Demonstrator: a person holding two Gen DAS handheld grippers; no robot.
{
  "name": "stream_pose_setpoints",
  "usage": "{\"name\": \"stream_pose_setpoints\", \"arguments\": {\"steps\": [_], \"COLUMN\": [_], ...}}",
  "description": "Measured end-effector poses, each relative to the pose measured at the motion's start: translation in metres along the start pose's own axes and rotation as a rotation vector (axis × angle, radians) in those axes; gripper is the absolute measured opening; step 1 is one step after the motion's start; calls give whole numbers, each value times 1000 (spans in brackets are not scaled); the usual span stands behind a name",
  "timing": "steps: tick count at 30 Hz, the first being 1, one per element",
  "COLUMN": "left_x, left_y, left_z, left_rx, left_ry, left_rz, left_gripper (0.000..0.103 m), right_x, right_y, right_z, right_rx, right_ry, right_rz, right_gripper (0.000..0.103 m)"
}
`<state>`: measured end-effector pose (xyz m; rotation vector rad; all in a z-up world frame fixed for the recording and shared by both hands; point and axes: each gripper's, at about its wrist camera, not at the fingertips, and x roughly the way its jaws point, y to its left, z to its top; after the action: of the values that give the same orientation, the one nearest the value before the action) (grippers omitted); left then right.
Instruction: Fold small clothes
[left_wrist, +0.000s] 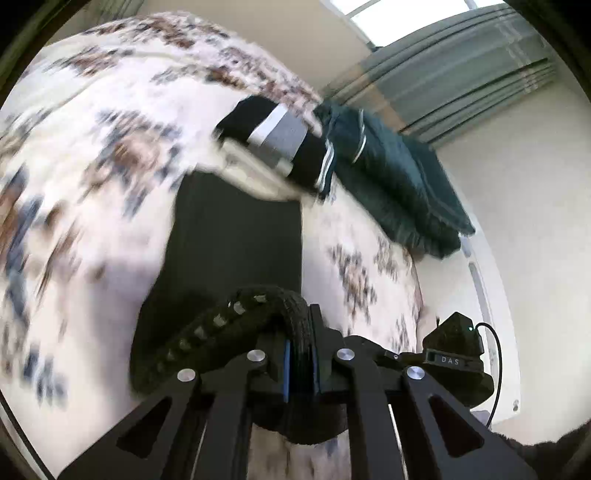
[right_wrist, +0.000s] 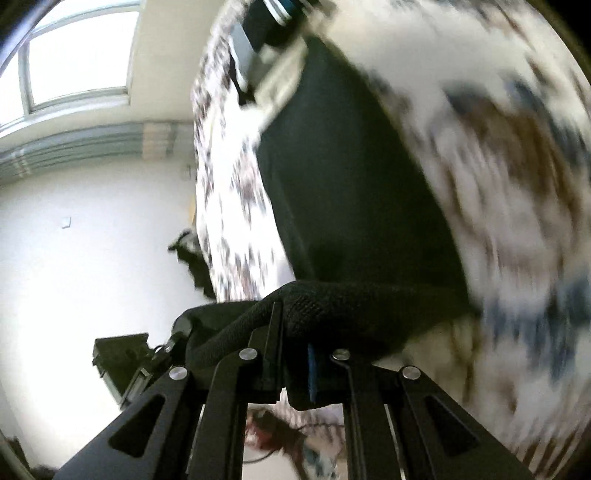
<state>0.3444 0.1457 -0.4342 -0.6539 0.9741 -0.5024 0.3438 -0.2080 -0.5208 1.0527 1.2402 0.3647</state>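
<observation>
A black garment (left_wrist: 232, 236) stretches from the bed up to both grippers, its ribbed band bunched at the near end. My left gripper (left_wrist: 301, 354) is shut on that band (left_wrist: 258, 299). In the right wrist view the same black garment (right_wrist: 354, 184) runs away over the bed, and my right gripper (right_wrist: 291, 354) is shut on its knitted edge (right_wrist: 332, 299). Beyond the garment's far end lies a stack of folded clothes (left_wrist: 280, 136), black with a grey and white stripe. My right gripper's body (left_wrist: 454, 347) shows at the right of the left wrist view.
The bed carries a white cover with brown and blue patches (left_wrist: 92, 166). A dark green towel (left_wrist: 399, 184) lies past the folded stack at the bed's edge. White walls (right_wrist: 92, 240), a grey curtain (left_wrist: 461, 74) and a window (right_wrist: 77, 51) stand behind. Both views are motion-blurred.
</observation>
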Motion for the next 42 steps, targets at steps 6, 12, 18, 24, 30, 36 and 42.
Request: {"name": "stream_pose_setpoints", "arguments": {"steps": [6, 12, 18, 24, 30, 36, 42], "left_x": [81, 142, 140, 108, 64, 46, 86], "left_y": [45, 94, 116, 113, 106, 111, 111], "left_z": [97, 152, 168, 144, 67, -38, -87], "left_rx": [-2, -151, -261, -235, -195, -382, -522], "left_ry": [-22, 80, -7, -18, -2, 46, 18], "left_rz": [55, 111, -18, 14, 115, 157, 98], "left_gripper": [6, 13, 70, 70, 70, 70, 70], "right_x": [45, 96, 105, 74, 44, 51, 80], "right_y": [22, 24, 21, 28, 5, -38, -58], "right_z": [143, 251, 273, 259, 229, 213, 245], "right_rx": [-5, 73, 91, -10, -106, -154, -127], "right_ry": [-78, -69, -65, -96, -13, 152, 251], "right_rz": [-29, -77, -82, -161, -254, -318, -238], "right_gripper": [10, 14, 36, 62, 77, 83, 83]}}
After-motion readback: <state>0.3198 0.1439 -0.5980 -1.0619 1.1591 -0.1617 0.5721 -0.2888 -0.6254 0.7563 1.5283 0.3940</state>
